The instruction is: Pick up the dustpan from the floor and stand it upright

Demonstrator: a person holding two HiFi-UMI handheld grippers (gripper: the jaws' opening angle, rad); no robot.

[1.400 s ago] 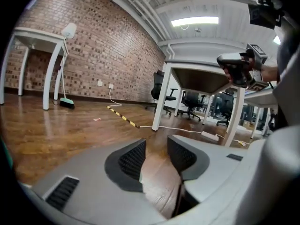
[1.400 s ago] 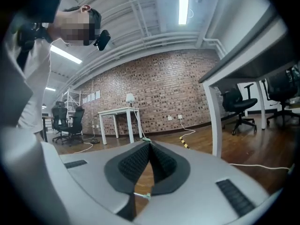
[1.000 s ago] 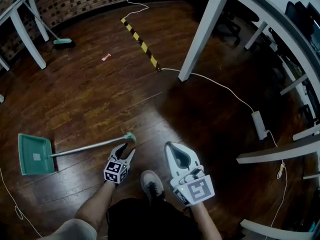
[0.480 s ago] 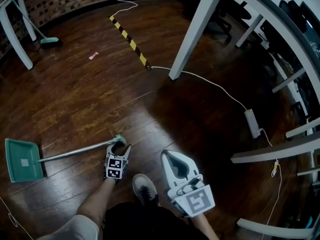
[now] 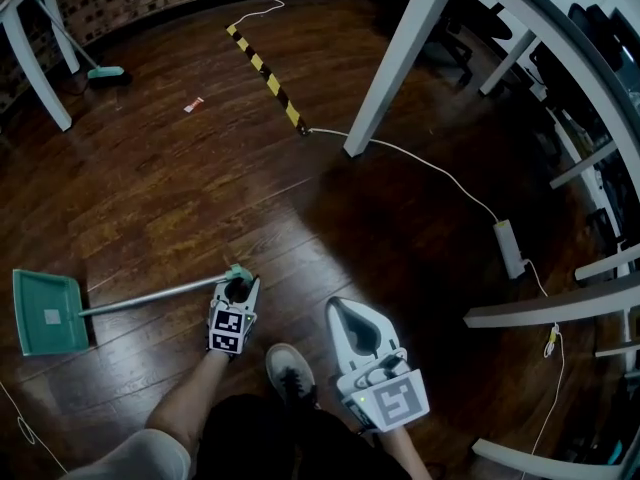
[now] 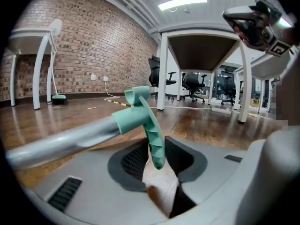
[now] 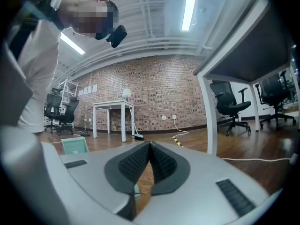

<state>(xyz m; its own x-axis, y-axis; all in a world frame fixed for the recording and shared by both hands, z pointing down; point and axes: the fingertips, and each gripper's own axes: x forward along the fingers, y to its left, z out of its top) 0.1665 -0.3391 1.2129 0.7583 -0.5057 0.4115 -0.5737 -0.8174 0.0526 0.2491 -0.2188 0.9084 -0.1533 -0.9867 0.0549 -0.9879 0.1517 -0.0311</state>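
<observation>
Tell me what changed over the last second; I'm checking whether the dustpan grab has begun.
The left gripper moved in onto the teal end of the dustpan handle; its fingers have just been closing on it. The dustpan still lies on the floor; the right gripper stays shut.

Blurred up close: dustpan handle (image 6: 70,142), running off left edge; floor scrap (image 5: 194,104) too small to identify.

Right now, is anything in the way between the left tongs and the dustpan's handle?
No, nothing visible. The handle has its green end between the left tongs, which have just been closing around it. The dustpan lies flat on the floor.
</observation>
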